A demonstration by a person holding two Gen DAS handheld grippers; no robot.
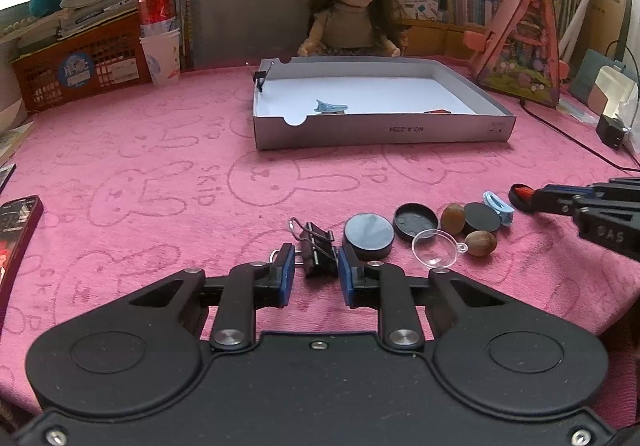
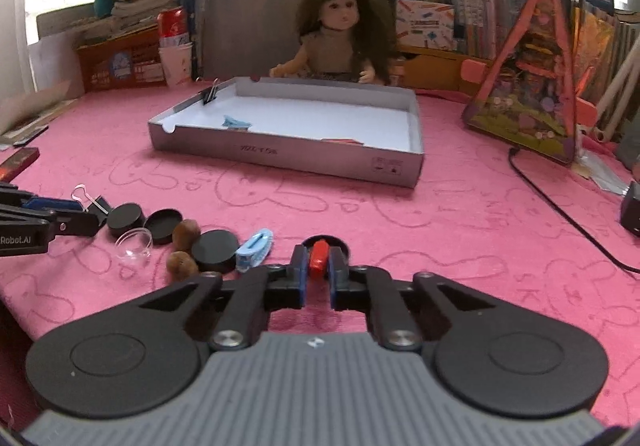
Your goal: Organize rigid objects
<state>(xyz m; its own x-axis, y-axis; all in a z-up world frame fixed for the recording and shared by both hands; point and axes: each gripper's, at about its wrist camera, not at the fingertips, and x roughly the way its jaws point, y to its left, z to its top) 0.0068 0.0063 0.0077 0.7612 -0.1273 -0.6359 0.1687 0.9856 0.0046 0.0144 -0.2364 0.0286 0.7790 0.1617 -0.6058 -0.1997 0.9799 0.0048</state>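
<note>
My left gripper [image 1: 317, 272] is shut on a black binder clip [image 1: 318, 248] that rests on the pink cloth; from the right wrist view the left gripper [image 2: 90, 216] holds the same binder clip [image 2: 98, 206]. To the right lie black round lids [image 1: 368, 236], two brown nuts [image 1: 480, 243], a clear plastic dome [image 1: 434, 248] and a light blue clip [image 1: 498, 206]. My right gripper [image 2: 318, 264] is shut on a small red object [image 2: 319, 258] low over the cloth, beside the light blue clip [image 2: 254, 246]. A shallow white box [image 1: 380, 132] stands further back.
Inside the box lie a blue clip [image 1: 330, 108] and a red piece [image 1: 438, 111]; a binder clip [image 1: 260, 80] sits on its left rim. A doll [image 1: 354, 10], a red crate [image 1: 80, 70], cups, books and a pink toy house [image 1: 524, 46] line the back. A black cable [image 2: 560, 214] runs at the right.
</note>
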